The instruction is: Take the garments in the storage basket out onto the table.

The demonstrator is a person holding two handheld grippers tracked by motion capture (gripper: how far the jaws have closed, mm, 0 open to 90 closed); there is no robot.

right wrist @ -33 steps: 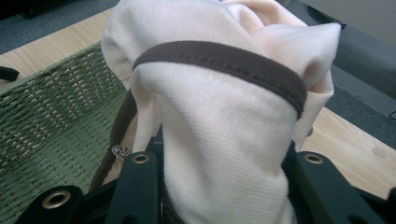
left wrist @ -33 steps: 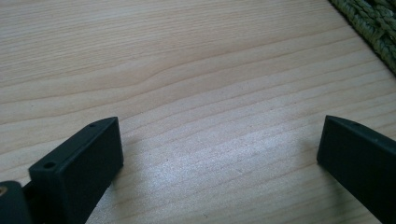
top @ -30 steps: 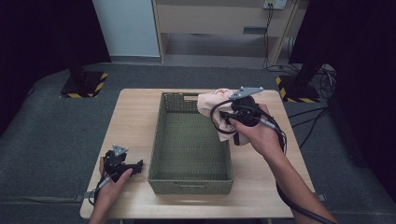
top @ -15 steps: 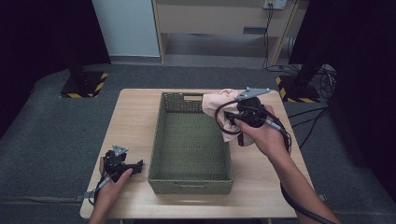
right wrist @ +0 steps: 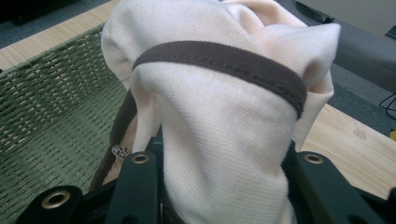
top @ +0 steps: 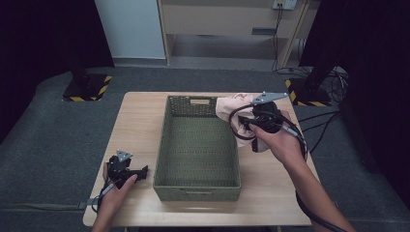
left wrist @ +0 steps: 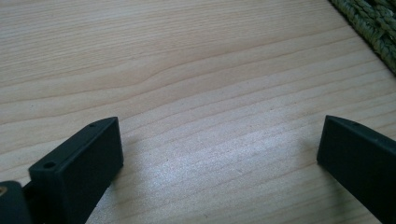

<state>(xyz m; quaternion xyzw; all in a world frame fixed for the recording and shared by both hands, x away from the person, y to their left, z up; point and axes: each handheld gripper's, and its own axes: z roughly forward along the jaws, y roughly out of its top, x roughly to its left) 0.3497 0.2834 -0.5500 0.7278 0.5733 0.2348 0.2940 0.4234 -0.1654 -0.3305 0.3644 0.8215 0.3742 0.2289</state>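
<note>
We see the cream garment [right wrist: 224,140] bunched between the right gripper's [top: 251,126] fingers [right wrist: 135,186], which are clamped on it; the cloth rises up and past them, above the far right corner of the basket [top: 193,186]. It is a soft ribbed knit, pale cream with a dark brown trim band curving across its folds. The basket is a green woven rectangle standing on the pale wood-grain tabletop [top: 140,121]. The right forearm reaches in from the lower right, hand wrapped around the gripper. The left gripper [top: 126,170] rests low beside the basket's near left corner, its black blocky fingers [left wrist: 84,163] spread wide over bare wood.
</note>
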